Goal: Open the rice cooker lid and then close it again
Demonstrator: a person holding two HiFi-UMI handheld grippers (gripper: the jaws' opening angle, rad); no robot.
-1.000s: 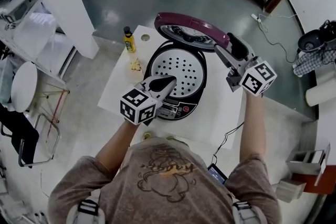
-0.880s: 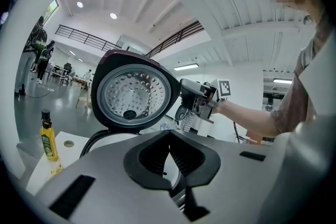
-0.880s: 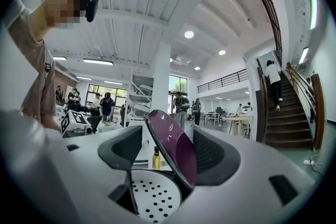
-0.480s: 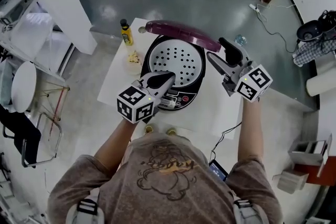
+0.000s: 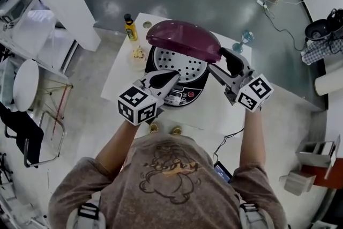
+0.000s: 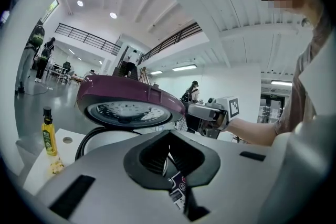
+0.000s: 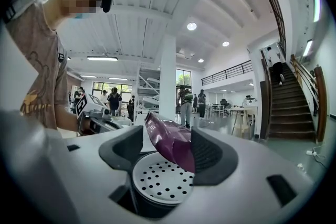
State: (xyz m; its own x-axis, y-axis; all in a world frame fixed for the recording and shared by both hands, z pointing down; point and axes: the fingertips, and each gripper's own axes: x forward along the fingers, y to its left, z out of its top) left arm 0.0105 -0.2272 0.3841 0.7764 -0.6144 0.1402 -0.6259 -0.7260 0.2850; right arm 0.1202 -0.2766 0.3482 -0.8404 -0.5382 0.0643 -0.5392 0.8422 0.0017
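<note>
1. The dark purple domed rice cooker lid [image 5: 182, 39] stands half raised, hinged on the far side of the black round rice cooker [image 5: 187, 98] and tilted over its mouth.
2. The right gripper [image 5: 217, 60] is released, its jaws wide apart. The right edge of the lid sits between them. In the right gripper view the lid [image 7: 170, 141] leans against the right-hand jaw and stays clear of the other.
3. Below and just ahead of the right gripper [image 7: 167, 152] lies the white perforated inner plate [image 7: 160, 178], which fills the cooker's mouth.
4. The left gripper [image 5: 172, 76] is clenched on nothing, with only a thin slit between its jaws. It points across the cooker's front edge.
5. In the left gripper view the cooker's control panel [image 6: 177, 186] lies right under the left gripper [image 6: 169, 157], and the lid's underside [image 6: 126, 113] hangs ahead and above.
6. A yellow bottle with a black cap [image 5: 130, 27] stands well off to the left gripper's left, at the far corner of the white surface [image 5: 220, 110].
</note>
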